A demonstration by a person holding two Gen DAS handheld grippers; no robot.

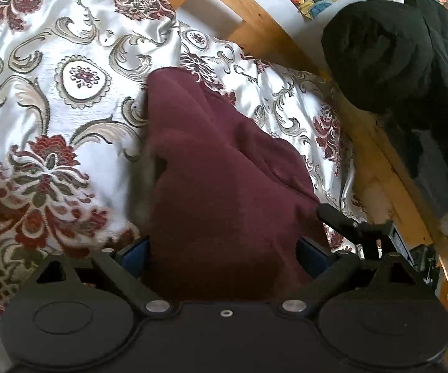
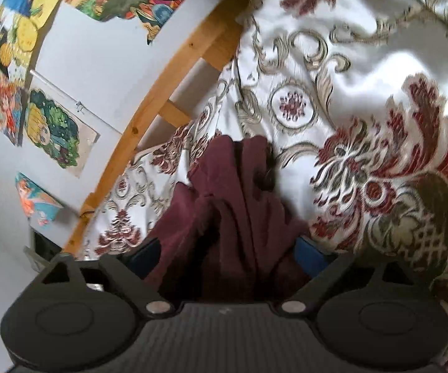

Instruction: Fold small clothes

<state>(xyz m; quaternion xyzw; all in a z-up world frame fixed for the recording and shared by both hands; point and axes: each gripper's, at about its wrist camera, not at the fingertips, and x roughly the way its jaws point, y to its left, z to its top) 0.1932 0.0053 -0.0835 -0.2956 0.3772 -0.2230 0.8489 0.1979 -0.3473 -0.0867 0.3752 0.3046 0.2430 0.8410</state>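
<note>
Two grippers, left (image 1: 224, 248) and right (image 2: 227, 248), pinch a maroon garment (image 1: 224, 171) between their fingers above the floral bedspread (image 1: 53, 77). A clean fold likely needs even tension and level, matched edges.

Left tongs (image 1: 224, 248) clamped on cloth; right tongs (image 2: 227, 248) likewise clamped.

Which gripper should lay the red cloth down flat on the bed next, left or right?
Probably the left gripper. The maroon garment hangs smooth and wide before it, over open bedspread. In front of the right gripper the cloth bunches in folds.
</note>
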